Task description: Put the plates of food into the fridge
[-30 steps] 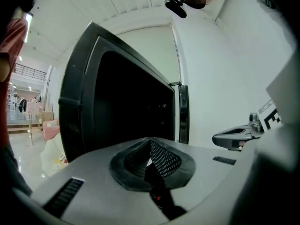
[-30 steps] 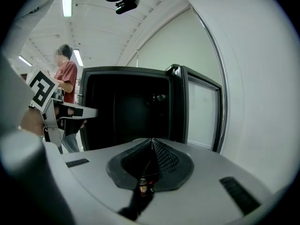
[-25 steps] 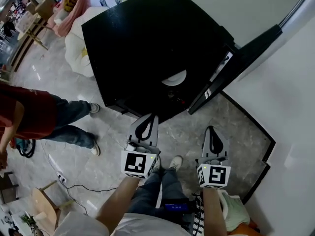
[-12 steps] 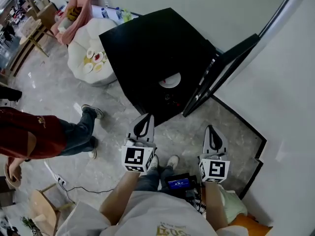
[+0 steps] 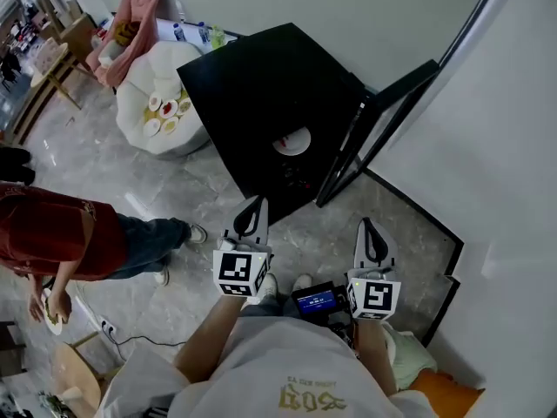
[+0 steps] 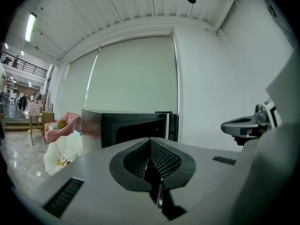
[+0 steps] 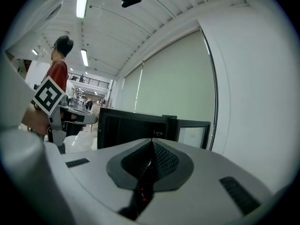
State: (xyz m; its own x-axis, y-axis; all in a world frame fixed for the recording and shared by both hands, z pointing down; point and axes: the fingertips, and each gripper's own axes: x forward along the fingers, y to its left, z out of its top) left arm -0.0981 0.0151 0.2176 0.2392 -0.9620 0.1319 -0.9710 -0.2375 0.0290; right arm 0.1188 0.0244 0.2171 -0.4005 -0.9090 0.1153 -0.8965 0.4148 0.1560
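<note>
Left gripper [image 5: 257, 205] and right gripper [image 5: 366, 226] are both pinched closed, empty. Plates [image 5: 165, 111] at far left could tip while carried, or clip the fridge [image 5: 261, 77] door [image 5: 383, 116] going in.

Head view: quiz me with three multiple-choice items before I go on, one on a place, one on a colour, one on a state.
1. Where does the lone, half-hidden plate lie?
A. on the floor
B. inside the fridge
C. between the left gripper's fingers

2. What colour is the fridge?
A. white
B. red
C. black

3. How is the fridge door?
A. shut
B. swung open
C. taken off

Answers: 1 B, it lies in the dark opening beside the door. 2 C, its whole body is black. 3 B, it stands out at an angle from the body.
</note>
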